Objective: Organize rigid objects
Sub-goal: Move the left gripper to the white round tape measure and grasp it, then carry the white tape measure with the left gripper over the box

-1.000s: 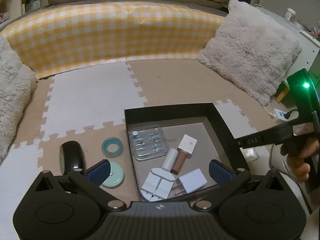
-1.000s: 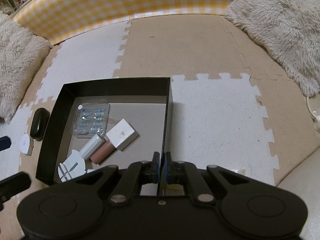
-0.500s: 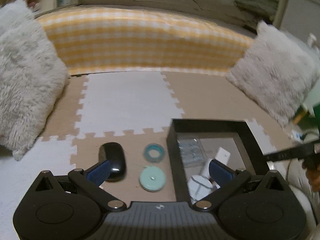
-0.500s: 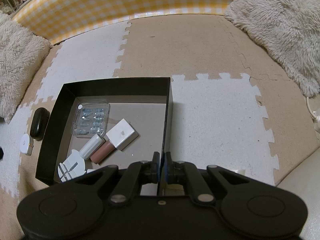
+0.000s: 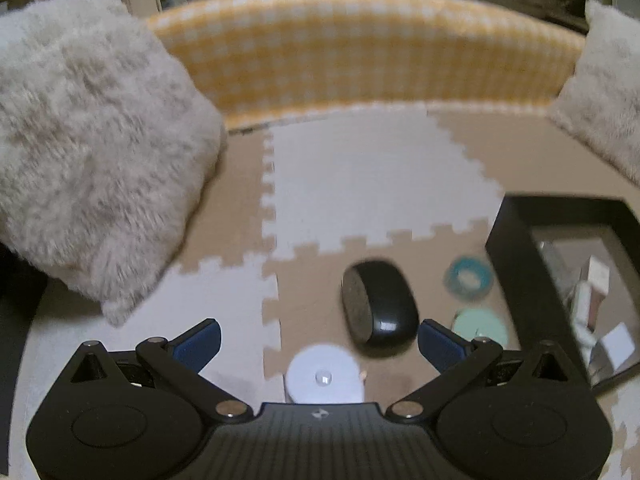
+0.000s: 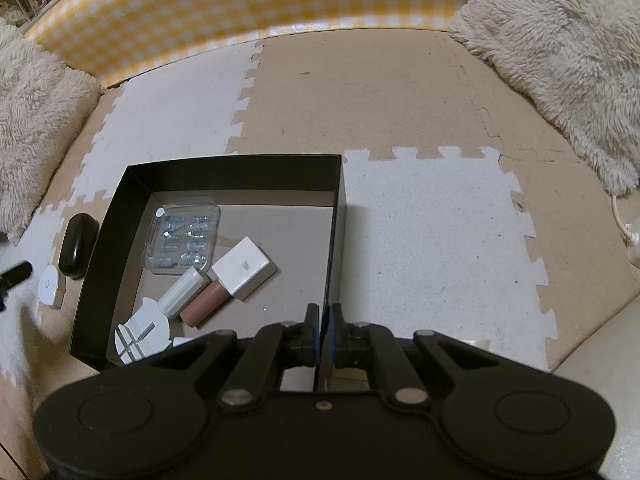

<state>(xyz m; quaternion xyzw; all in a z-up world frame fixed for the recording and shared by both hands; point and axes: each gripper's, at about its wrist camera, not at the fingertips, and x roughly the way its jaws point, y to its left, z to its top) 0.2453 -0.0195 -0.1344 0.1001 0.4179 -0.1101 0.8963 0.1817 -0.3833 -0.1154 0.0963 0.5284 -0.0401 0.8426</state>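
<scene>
Left gripper (image 5: 318,340): matte black body is showing two round domed housings at seven and five o'clock, a ribbed centre panel bearing a small pale emblem, and angular linkage arms pinned with silver screws. Fingers (image 5: 198,342) are wearing dark blue pads.

Right gripper (image 6: 324,322): same black build is presenting twin round housings, silver pivot screws, one small screw at centre, and triangular cut-outs in the linkage. A blue pad edge is showing at twelve o'clock.

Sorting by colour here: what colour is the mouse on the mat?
Black, glossy; the mouse shows best in the left wrist view.
</scene>
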